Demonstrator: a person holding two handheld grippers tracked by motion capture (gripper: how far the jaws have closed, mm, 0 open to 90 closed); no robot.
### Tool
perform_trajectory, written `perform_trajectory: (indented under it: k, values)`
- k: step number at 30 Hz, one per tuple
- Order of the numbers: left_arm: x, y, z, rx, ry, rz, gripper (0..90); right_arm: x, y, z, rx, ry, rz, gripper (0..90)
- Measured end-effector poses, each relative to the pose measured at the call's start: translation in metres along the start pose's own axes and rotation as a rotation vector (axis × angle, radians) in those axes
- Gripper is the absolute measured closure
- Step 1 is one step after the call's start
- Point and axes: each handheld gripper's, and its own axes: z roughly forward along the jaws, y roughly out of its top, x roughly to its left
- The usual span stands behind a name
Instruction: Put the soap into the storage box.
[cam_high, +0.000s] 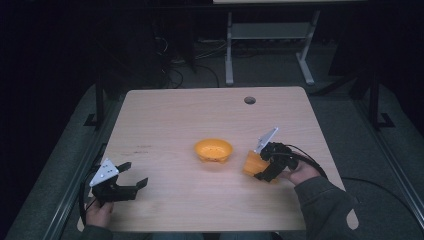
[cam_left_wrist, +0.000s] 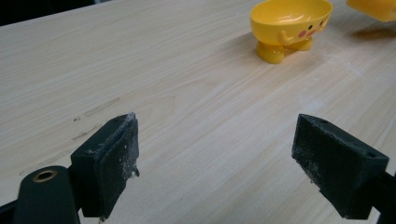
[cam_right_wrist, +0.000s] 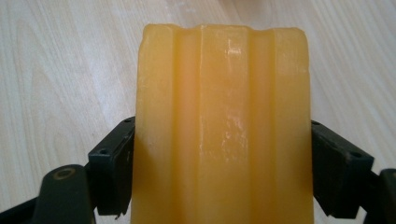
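Note:
A yellow footed bowl (cam_high: 213, 150) with a cartoon face stands near the middle of the wooden table (cam_high: 165, 115); in the left gripper view the bowl (cam_left_wrist: 289, 25) is at the upper right. To its right my right gripper (cam_high: 263, 164) is shut on an orange ridged cup (cam_high: 253, 164), which lies on its side between the jaws. In the right gripper view the cup (cam_right_wrist: 224, 130) is clamped by both pads. My left gripper (cam_high: 134, 175) rests open near the table's front left, nothing between its pads (cam_left_wrist: 109, 163).
A round cable hole (cam_high: 249, 100) sits at the table's far edge. Beyond it stands a white desk frame (cam_high: 230, 50) on the dark floor. The orange cup's edge (cam_left_wrist: 373, 8) peeks in at the top right of the left gripper view.

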Motion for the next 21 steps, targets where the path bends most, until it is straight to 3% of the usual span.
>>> perform_trajectory:
  k: [21]
  values:
    - [0.001,0.0,-0.001,-0.008,-0.001,0.0,14.3,-0.012,0.033,-0.009,-0.05,0.014,-0.05,20.8]
